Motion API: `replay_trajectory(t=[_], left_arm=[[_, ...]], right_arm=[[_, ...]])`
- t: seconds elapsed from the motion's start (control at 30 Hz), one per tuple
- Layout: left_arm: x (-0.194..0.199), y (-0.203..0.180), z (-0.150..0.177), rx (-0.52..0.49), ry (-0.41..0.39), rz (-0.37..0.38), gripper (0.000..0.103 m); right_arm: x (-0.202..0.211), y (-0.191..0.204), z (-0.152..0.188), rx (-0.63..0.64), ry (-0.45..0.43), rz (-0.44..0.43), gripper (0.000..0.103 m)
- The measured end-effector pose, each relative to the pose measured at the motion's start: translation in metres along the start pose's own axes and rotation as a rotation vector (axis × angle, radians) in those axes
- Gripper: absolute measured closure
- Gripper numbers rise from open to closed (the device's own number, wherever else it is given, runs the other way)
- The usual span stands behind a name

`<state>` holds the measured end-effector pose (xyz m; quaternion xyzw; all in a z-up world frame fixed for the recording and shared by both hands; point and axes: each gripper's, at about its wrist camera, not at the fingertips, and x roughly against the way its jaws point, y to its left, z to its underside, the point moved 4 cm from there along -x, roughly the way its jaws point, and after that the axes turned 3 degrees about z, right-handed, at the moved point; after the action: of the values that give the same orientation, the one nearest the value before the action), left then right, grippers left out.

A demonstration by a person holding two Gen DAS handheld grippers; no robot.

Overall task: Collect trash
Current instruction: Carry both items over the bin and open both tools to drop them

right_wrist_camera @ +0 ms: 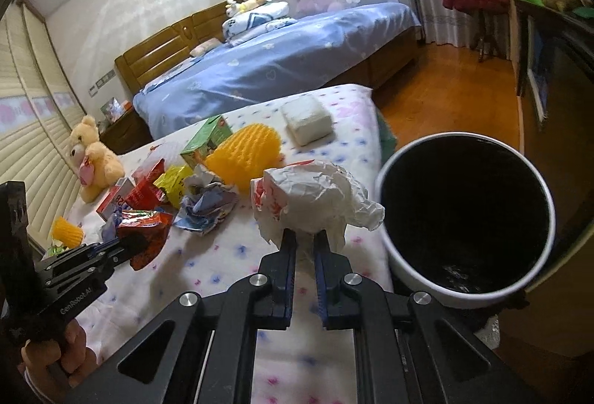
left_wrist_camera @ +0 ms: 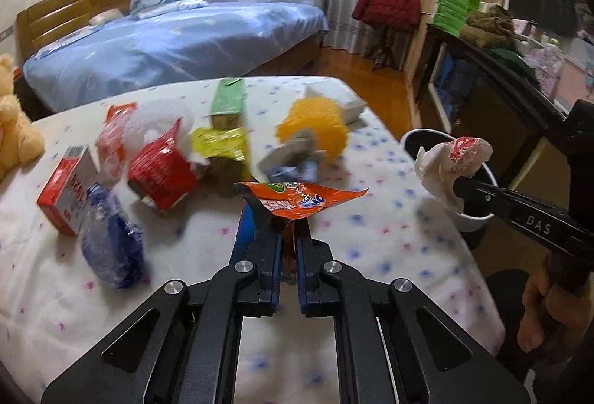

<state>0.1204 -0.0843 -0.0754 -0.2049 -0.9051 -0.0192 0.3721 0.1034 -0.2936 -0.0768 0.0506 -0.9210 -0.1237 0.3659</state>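
On the dotted bedsheet [right_wrist_camera: 230,255]: heaped boxes, wrappers, yellow foam net [right_wrist_camera: 243,153].
Left gripper [left_wrist_camera: 286,214] clamps flat orange wrapper [left_wrist_camera: 300,202]; right gripper [right_wrist_camera: 305,237] clamps crumpled white paper [right_wrist_camera: 315,202] beside white-rimmed black bin [right_wrist_camera: 464,222].

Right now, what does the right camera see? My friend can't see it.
The right gripper holds a crumpled white paper beside an open black bin. More trash lies on the bed cover; the left gripper holds an orange wrapper.

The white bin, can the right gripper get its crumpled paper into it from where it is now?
Probably yes. The right gripper holds the crumpled paper just left of the white bin, whose open mouth shows nothing over it.
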Motion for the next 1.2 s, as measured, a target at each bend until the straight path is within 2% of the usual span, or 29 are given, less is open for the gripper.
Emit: replay_trajectory(t=[0.5, 1.2], left_arm=[[-0.016, -0.075, -0.016, -0.100, 0.013, 0.128, 0.097], [-0.060, -0.133, -0.043, -0.195, 0.051, 0.178, 0.097]], right_arm=[[0.022, -0.062, -0.004, -0.098, -0.030, 0.096, 0.094], [0.018, -0.108, -0.007, -0.160, -0.013, 0.166, 0.093]])
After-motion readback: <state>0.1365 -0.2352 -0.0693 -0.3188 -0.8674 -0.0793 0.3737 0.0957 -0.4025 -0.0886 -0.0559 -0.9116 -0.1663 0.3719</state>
